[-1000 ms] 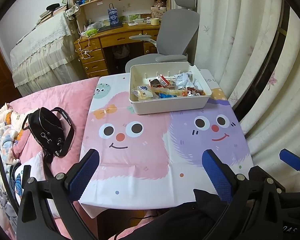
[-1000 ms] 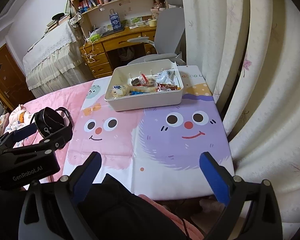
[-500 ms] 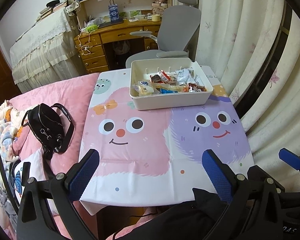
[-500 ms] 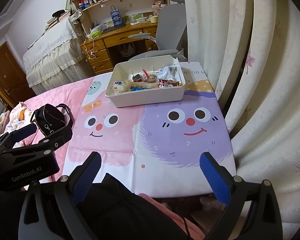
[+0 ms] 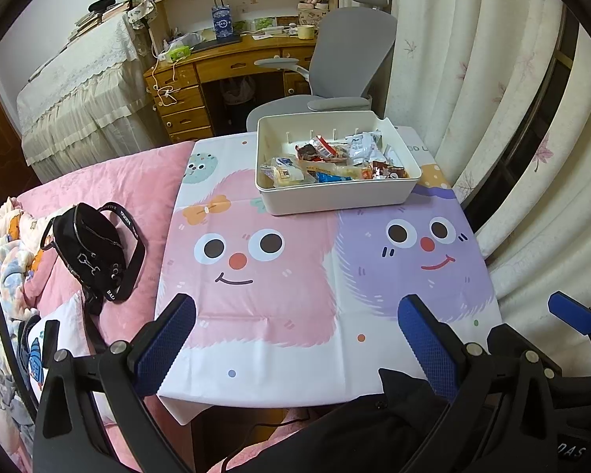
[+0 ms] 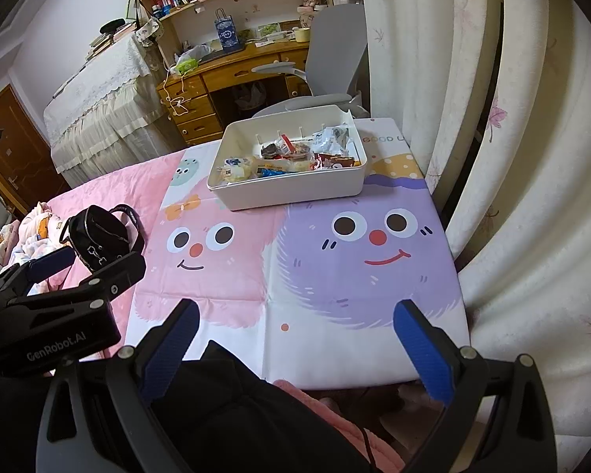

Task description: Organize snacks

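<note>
A white plastic bin point(image 5: 337, 193) stands at the far side of the small table, also in the right wrist view point(image 6: 291, 191). Several wrapped snacks point(image 5: 335, 161) lie piled inside it point(image 6: 291, 157). My left gripper point(image 5: 295, 307) is open and empty, held above the table's near edge. My right gripper point(image 6: 293, 311) is open and empty, also near the front edge, to the right of the left one. Both are well short of the bin.
The table carries a cloth point(image 5: 279, 276) with a pink and a purple cartoon face. A black bag point(image 5: 94, 248) lies on the pink bed to the left. A grey office chair point(image 5: 335, 63) and wooden desk stand behind. Curtains point(image 6: 512, 157) hang close on the right.
Both grippers have drawn back and up a little from the table, so the bin appears slightly farther. Both stay open and empty.
</note>
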{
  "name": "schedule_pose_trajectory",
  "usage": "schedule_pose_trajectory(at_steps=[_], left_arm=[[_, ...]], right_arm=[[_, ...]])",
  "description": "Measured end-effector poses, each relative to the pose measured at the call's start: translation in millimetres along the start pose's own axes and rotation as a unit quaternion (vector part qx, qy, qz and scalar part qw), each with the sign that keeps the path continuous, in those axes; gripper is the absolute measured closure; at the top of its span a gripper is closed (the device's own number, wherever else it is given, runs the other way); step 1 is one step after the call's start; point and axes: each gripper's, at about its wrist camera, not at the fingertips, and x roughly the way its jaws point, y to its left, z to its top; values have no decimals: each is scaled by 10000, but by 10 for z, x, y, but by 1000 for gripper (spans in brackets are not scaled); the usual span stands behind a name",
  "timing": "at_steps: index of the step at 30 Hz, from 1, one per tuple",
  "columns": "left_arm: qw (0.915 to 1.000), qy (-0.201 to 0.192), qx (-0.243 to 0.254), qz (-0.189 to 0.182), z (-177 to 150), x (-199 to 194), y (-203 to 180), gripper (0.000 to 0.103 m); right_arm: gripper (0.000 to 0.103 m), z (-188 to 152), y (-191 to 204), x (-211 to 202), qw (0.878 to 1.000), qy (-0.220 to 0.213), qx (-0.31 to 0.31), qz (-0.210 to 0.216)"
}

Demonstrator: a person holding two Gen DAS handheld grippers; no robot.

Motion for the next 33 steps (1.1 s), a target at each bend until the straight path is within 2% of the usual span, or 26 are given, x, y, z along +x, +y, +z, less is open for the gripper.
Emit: schedule_pose_trajectory(at_steps=[33], left_arm=[[9999, 146, 19, 39, 37, 93, 1, 1]], right_arm=[[4, -38, 27, 44, 10000, 71, 15, 20]])
